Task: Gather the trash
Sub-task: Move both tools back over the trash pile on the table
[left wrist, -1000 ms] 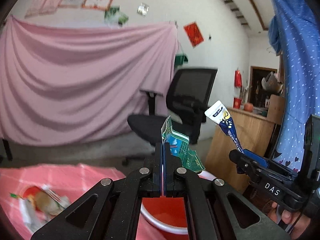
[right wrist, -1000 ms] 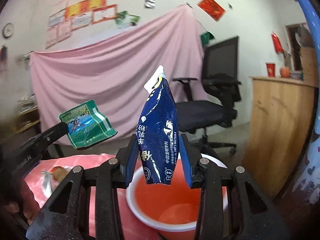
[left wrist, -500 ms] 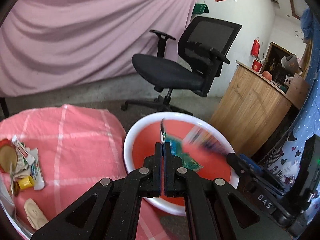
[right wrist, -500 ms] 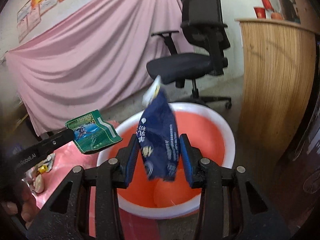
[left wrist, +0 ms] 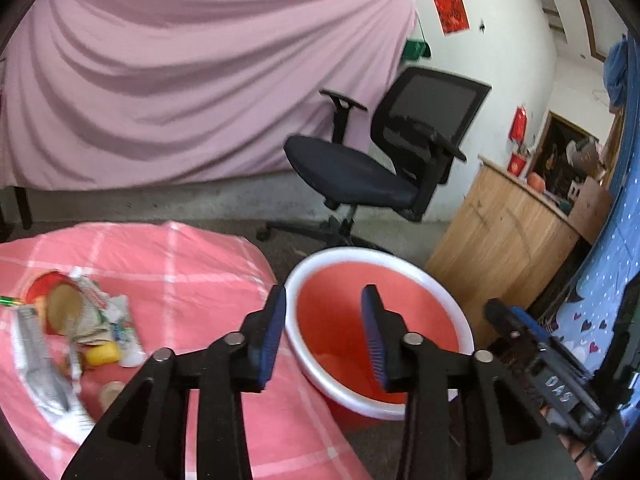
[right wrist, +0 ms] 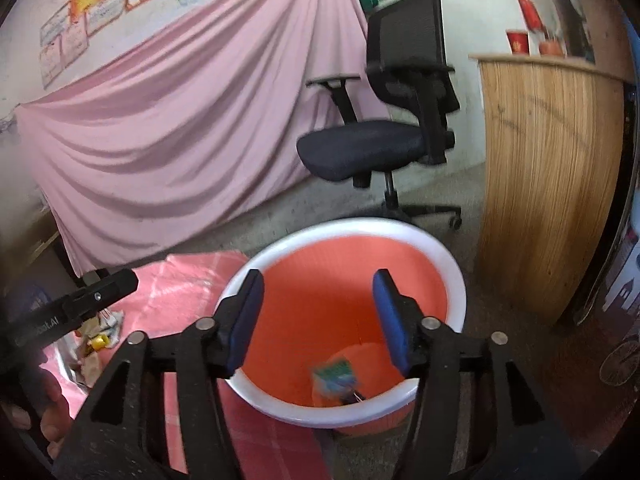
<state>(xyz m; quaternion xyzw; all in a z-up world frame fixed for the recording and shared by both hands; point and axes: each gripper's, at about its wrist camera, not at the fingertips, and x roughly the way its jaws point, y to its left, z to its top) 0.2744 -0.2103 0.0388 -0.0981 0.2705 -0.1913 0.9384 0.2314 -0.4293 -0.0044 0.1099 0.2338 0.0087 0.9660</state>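
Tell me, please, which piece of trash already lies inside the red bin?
The green wrapper, blurred, low in the red bin; the other trash sits piled on the pink cloth.

Your left gripper (left wrist: 323,334) points forward and somewhat down, jaws opening with nothing between the blue pads. Your right gripper (right wrist: 318,318) is angled much the same, jaws also opening and empty (its gap looks the wider). In the right wrist view, your left hand (right wrist: 38,412) shows at 8 o'clock.

Red, white-rimmed bucket (right wrist: 448,276); pink checked cloth (left wrist: 192,272); pink drape (left wrist: 180,80).
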